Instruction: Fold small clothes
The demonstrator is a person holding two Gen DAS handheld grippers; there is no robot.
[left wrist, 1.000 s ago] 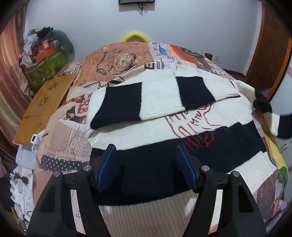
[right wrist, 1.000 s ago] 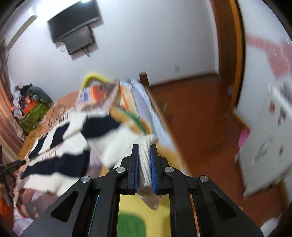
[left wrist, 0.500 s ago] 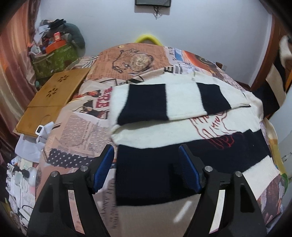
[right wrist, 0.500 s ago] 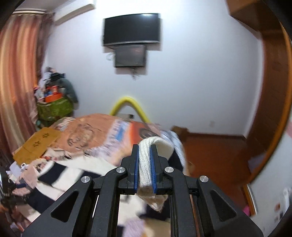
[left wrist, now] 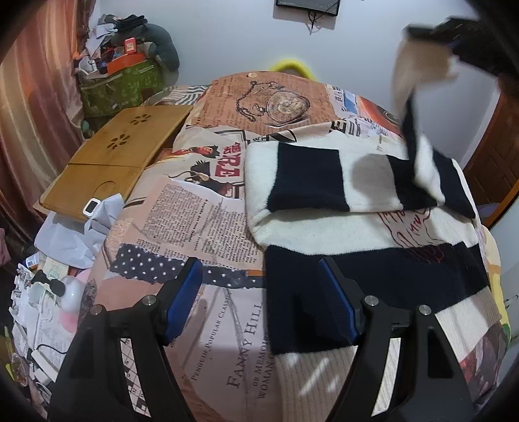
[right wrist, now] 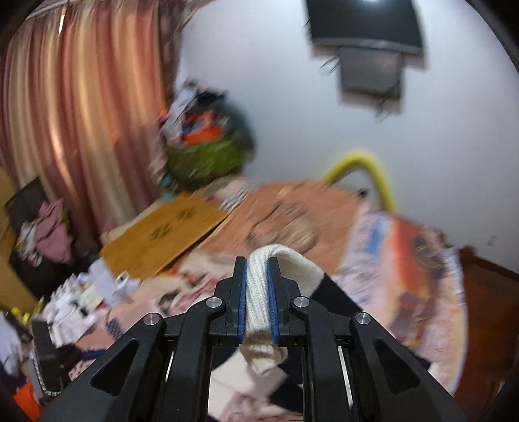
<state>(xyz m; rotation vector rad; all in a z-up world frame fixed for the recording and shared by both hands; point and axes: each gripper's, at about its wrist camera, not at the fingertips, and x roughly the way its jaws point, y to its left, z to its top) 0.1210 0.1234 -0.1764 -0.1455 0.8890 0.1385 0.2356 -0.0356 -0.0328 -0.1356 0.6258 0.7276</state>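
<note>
A black-and-cream striped sweater point(left wrist: 356, 227) lies flat on the patterned bedspread point(left wrist: 201, 220). One sleeve point(left wrist: 308, 181) is folded across its chest. My left gripper point(left wrist: 259, 269) hovers open over the sweater's left edge, with nothing between its fingers. The other sleeve point(left wrist: 425, 162) hangs raised over the sweater's right shoulder. Its cream cuff point(right wrist: 259, 292) sits between the pads of my right gripper point(right wrist: 258, 263), whose jaws are opening but still touch the knit. In the left wrist view the right gripper point(left wrist: 460, 35) is a blur at the top right.
A wooden lap tray point(left wrist: 120, 152) lies at the bed's left, and a stuffed green bag point(left wrist: 120, 84) stands behind it. Loose paper and small clutter point(left wrist: 48, 292) crowd the floor on the left. A curtain point(right wrist: 81, 113) and a wall screen point(right wrist: 366, 22) are beyond.
My right gripper has swung from the floor side of the bed to above the sweater, carrying the sleeve cuff. My left gripper has shifted left, from over the black stripe to the sweater's left edge.
</note>
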